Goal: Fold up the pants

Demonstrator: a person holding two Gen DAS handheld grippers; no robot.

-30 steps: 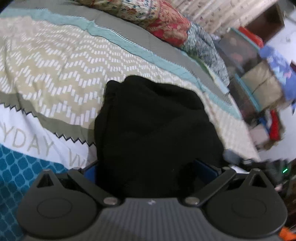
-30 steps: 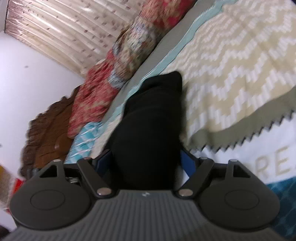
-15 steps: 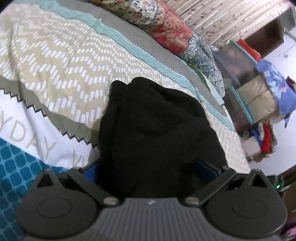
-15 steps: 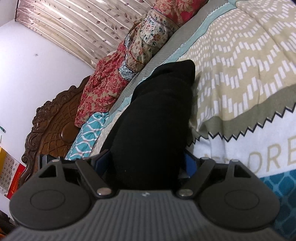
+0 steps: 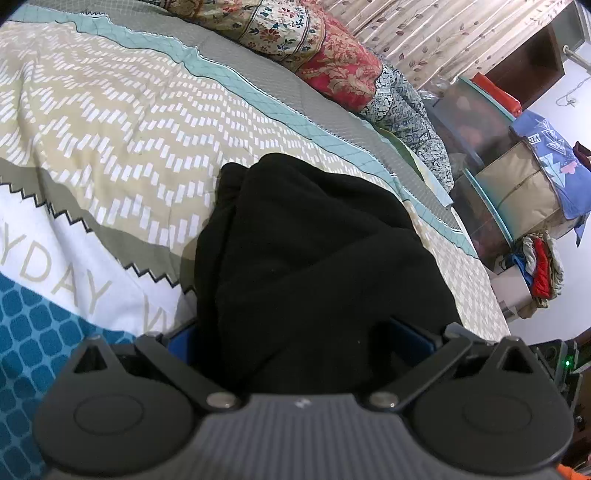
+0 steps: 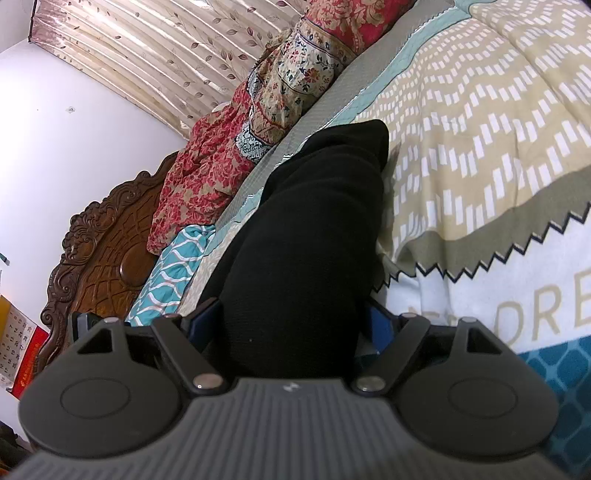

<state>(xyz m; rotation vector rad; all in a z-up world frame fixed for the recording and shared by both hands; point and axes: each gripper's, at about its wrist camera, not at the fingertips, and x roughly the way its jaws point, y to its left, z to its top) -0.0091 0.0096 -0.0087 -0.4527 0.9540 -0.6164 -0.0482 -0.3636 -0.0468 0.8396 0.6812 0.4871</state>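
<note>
Two claws, left claw (image 5: 299,332), right claw (image 6: 291,317), one black pants (image 5: 306,266)

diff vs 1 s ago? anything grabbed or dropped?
Nothing grabbed or let go. Both cameras tilted: the left wrist view now shows more of the shelves and curtain, the right wrist view more of the carved headboard. The pants reach a little lower on the bedspread. Unchanged: left gripper and right gripper stay clamped on the black fabric.
</note>
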